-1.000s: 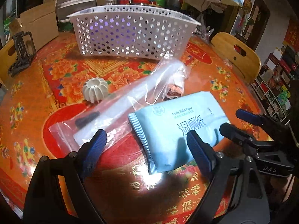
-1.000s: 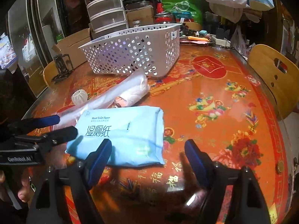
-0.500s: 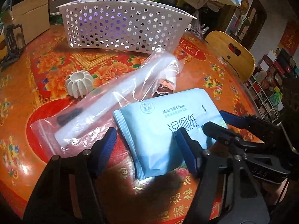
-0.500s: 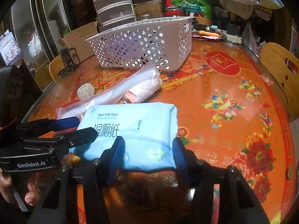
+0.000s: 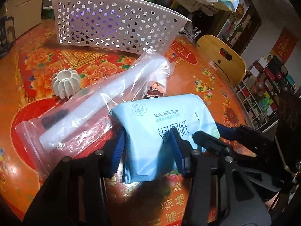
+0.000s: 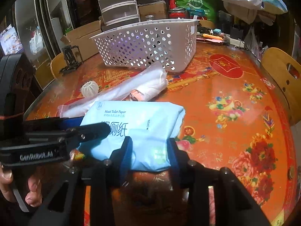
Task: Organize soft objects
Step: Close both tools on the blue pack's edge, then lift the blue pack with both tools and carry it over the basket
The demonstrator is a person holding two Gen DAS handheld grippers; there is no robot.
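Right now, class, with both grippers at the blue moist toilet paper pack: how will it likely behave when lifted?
The pack will probably sag between grips: its wrapper already puckers where the right gripper and left gripper squeeze it. The glossy film may be slippery. Being flat, it should not roll.

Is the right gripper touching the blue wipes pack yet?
Touching. The right wrist view shows the right gripper with both blue pads pressed into the wipes pack, puckering its near edge.

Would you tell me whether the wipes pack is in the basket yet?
Out. The wipes pack lies on the table, in front of the basket.
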